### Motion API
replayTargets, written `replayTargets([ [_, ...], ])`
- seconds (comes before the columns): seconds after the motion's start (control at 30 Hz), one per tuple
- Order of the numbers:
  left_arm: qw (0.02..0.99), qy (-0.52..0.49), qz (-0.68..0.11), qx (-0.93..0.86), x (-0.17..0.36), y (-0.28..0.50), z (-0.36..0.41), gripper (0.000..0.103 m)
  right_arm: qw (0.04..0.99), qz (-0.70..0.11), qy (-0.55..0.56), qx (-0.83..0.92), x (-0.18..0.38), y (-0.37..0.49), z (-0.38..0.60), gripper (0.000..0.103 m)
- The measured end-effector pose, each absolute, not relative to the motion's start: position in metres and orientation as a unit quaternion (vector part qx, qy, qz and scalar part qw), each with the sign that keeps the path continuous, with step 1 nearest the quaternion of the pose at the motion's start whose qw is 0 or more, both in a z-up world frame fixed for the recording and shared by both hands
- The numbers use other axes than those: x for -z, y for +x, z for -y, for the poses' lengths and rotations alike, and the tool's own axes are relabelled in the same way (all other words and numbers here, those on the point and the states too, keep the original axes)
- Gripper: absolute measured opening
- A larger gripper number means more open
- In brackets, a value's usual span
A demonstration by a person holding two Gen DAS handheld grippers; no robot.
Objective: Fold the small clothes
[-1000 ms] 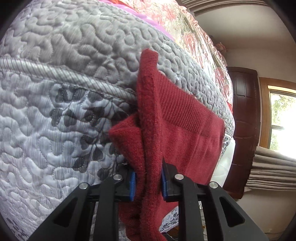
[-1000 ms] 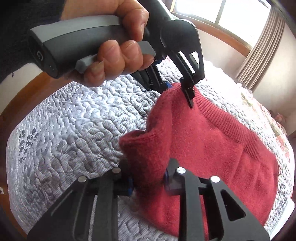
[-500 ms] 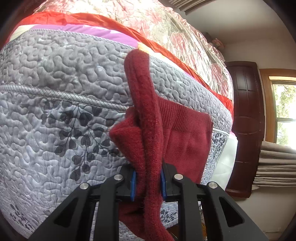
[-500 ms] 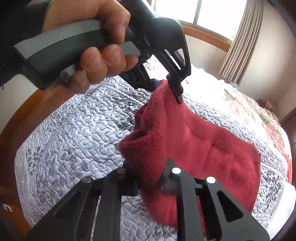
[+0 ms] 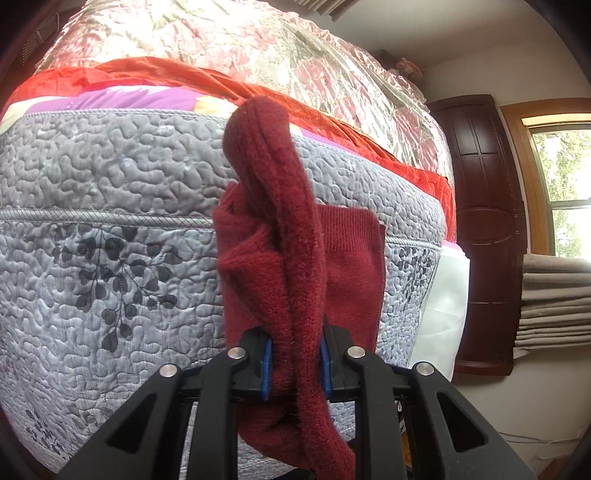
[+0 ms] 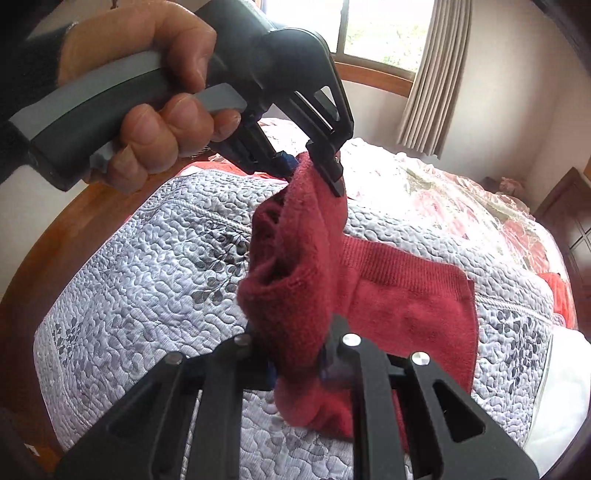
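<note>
A dark red knitted garment is held up over a grey quilted bedspread. My left gripper is shut on one bunched edge of it. In the right wrist view that left gripper pinches the garment's upper end, with a hand around its grey handle. My right gripper is shut on the garment's lower bunched edge. The rest of the garment, with a ribbed band, still lies flat on the bedspread.
Beyond the grey bedspread lie an orange-red cloth and a floral cover under clear plastic. A dark wooden door, a window with beige curtains and a wooden bed frame surround the bed.
Both grippers have lifted the held edge of the red garment higher off the bedspread. Less of the garment lies flat, and more of the far bedding is in view.
</note>
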State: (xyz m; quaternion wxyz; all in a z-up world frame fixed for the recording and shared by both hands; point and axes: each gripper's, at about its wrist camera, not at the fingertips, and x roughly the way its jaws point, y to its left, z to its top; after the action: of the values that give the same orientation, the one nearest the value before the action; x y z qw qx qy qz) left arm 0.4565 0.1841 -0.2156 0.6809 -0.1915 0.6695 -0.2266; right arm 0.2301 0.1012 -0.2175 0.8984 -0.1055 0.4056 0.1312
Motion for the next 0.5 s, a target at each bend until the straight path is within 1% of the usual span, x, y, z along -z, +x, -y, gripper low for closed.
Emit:
replayTargets([
  [0.23, 0.681, -0.171, -0.67, 0.24, 0.205, 0.457, -0.143, 0.019, 0.905, -0.403, -0.088, -0.106, 0.211, 0.228, -0.066, 0.013],
  [0.5, 0.677, -0.145, -0.676, 0.252, 0.205, 0.455, -0.1, 0.019, 0.907, -0.407, -0.065, -0.084, 0.215, 0.221, -0.033, 0.013],
])
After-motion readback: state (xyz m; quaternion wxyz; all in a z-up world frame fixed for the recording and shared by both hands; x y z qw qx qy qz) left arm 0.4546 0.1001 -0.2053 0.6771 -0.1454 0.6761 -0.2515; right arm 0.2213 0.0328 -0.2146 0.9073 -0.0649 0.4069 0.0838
